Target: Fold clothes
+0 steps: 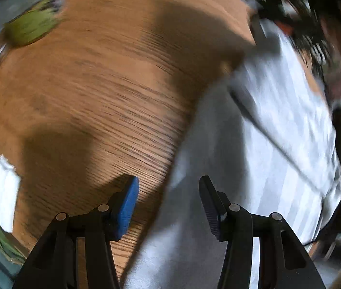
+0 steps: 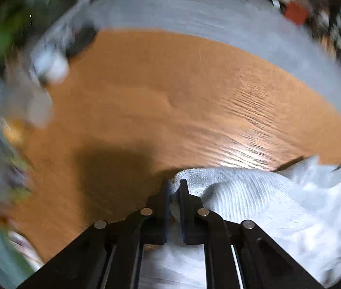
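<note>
While the right gripper (image 2: 175, 187) pinched the white garment's (image 2: 278, 207) edge, the left gripper (image 1: 168, 192) hung apart, holding nothing. Both were over the wooden table (image 2: 146, 91).

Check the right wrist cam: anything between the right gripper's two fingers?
Yes. In the right wrist view the right gripper is pinched on a bunched fold of the white garment, above the wooden table.

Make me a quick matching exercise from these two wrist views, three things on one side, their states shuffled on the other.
Things:
1. left gripper
2. right gripper
3. orange-brown wooden table

States:
A. lies partly under the cloth
B. fingers apart, nothing pinched
C. fingers shut on a fold of white ribbed cloth

Pairs: 1-B, 2-C, 3-A
</note>
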### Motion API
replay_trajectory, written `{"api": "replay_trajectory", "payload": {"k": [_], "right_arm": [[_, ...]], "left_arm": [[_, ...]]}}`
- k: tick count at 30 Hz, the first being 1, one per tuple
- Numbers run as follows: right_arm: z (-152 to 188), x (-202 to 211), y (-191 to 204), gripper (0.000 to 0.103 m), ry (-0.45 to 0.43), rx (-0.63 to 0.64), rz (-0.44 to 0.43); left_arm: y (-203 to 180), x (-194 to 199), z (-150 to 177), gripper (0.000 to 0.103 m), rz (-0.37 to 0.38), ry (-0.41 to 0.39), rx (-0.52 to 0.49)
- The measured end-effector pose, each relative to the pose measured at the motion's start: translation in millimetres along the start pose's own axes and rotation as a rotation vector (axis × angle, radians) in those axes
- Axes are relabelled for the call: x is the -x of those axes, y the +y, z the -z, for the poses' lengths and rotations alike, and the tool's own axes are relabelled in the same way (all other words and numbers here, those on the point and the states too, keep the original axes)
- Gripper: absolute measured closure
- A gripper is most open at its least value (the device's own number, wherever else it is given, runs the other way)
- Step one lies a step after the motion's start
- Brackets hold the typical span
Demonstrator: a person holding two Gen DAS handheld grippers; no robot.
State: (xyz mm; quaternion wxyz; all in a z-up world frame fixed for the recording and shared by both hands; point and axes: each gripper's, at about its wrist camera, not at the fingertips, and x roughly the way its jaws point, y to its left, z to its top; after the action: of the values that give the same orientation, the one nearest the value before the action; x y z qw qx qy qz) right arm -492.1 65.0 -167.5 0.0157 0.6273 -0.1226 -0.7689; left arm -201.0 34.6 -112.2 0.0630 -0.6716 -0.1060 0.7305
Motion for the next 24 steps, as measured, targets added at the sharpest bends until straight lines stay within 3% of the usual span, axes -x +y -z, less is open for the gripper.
{"api": "replay_trajectory", "payload": {"k": [3,6,10,11,13,14,16,17,19,22,24], "right_arm": [[-14.0,15.5,-49.8,0.095,-0.089,-0.229,-0.22],[-9.8,16.3,-123.0,0.095,-0.239,-0.56,-0.465],[1.5,5.7,-160.9,0.095,-0.368,-0.788,-0.688],[2.8,4.2,-161.7,0.09,-0.382,-0.795,-0.72],[1.6,-1.5,-149.1,0.071,-0.369,-0.771,-0.795],[-2.5,-2.2,-138.2,0.042,-0.327,-0.738,-0.835],[-9.2,10.4,-128.0,0.037,-0.257,-0.66,-0.902],[-10.2,21.9,-126.4,0.037,-0.264,-0.606,-0.913],[-3.7,47.3,-126.4,0.037,-0.328,-0.487,-0.84],[31.0,90.7,-143.4,0.037,-0.426,-0.302,-0.59],[64.4,112.7,-160.4,0.038,-0.445,-0.198,-0.385]], "left_arm": [[-11.1,-2.8,2.4,0.049,-0.027,0.007,-0.043],[-9.8,-2.1,0.7,0.049,-0.028,-0.001,-0.028],[-9.1,2.9,-0.4,0.049,-0.022,-0.029,-0.002],[-10.9,3.9,-0.1,0.049,-0.014,-0.035,-0.003],[-13.2,4.6,-0.4,0.049,0.008,-0.039,-0.006],[-12.2,5.6,-1.5,0.049,0.018,-0.046,0.002],[-10.0,7.7,-3.8,0.049,0.037,-0.061,0.02],[-6.6,10.0,-5.2,0.049,0.045,-0.078,0.04],[1.9,16.5,-8.8,0.05,0.069,-0.132,0.087],[13.9,23.6,-16.0,0.052,0.19,-0.249,0.156],[16.0,23.5,-21.9,0.076,0.254,-0.308,0.188]]}}
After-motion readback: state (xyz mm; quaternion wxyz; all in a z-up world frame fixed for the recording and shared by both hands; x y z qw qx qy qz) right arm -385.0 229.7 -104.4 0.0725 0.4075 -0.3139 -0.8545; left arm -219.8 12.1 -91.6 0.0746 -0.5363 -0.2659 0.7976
